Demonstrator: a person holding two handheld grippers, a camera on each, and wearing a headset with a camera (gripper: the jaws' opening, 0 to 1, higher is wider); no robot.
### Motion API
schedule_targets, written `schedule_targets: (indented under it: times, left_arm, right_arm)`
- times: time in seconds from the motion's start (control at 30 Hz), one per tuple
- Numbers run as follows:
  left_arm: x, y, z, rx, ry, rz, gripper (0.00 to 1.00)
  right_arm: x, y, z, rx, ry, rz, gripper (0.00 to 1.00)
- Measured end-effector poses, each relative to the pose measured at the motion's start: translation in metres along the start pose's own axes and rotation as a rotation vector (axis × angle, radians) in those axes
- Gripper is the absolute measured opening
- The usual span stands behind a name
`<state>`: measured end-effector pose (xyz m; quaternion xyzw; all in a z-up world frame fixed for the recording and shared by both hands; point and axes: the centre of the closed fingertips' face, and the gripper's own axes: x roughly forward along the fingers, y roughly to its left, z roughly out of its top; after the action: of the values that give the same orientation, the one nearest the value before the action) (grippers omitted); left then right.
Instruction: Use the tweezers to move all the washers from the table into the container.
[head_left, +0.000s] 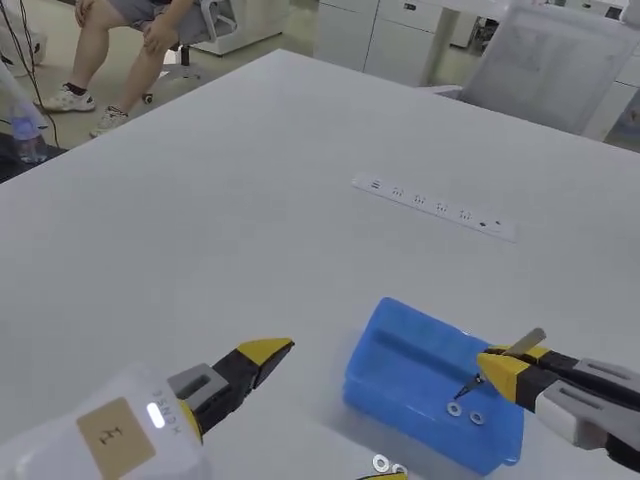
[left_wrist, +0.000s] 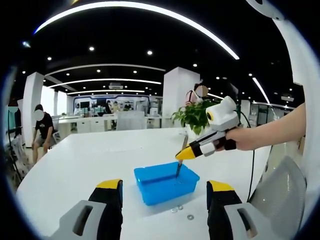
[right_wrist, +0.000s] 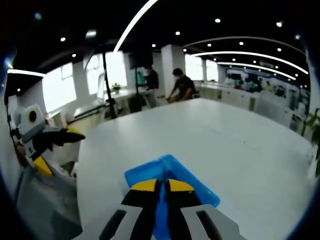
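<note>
A blue container (head_left: 400, 365) stands on the white table (head_left: 250, 220), with two washers (head_left: 455, 409) lying inside it. My right gripper (head_left: 495, 363) is shut on the tweezers (head_left: 468, 387), whose tip points down into the container. Whether the tip holds a washer I cannot tell. Loose washers (head_left: 381, 462) lie on the table just in front of the container. My left gripper (head_left: 325, 415) is open at the near left, with nothing in it. In the left gripper view the washers (left_wrist: 190, 217) lie ahead of the open left gripper (left_wrist: 165, 186), near the container (left_wrist: 160, 187) and the tweezers (left_wrist: 178, 169).
A white power strip (head_left: 433, 207) lies across the table beyond the container. A seated person (head_left: 120, 40) and office chairs (head_left: 545, 65) are past the far edges. The right gripper view has the container (right_wrist: 145, 175) under my right gripper (right_wrist: 161, 186).
</note>
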<state>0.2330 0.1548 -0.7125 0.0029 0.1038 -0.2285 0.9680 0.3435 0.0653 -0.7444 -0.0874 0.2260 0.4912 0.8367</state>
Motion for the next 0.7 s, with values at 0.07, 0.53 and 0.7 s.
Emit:
schedule_targets:
  times: [0.07, 0.53, 0.7]
  left_arm:
    - [0.000, 0.000, 0.000, -0.002, -0.001, -0.001, 0.68]
    - [0.000, -0.003, 0.000, 0.006, -0.001, -0.012, 0.68]
    - [0.000, -0.004, 0.000, 0.008, 0.002, -0.018, 0.67]
  right_arm:
    - [-0.003, 0.008, 0.004, -0.006, -0.009, 0.013, 0.03]
    - [-0.014, 0.052, -0.009, -0.003, 0.012, 0.121, 0.03]
    - [-0.008, 0.066, -0.023, 0.018, 0.036, 0.158, 0.03]
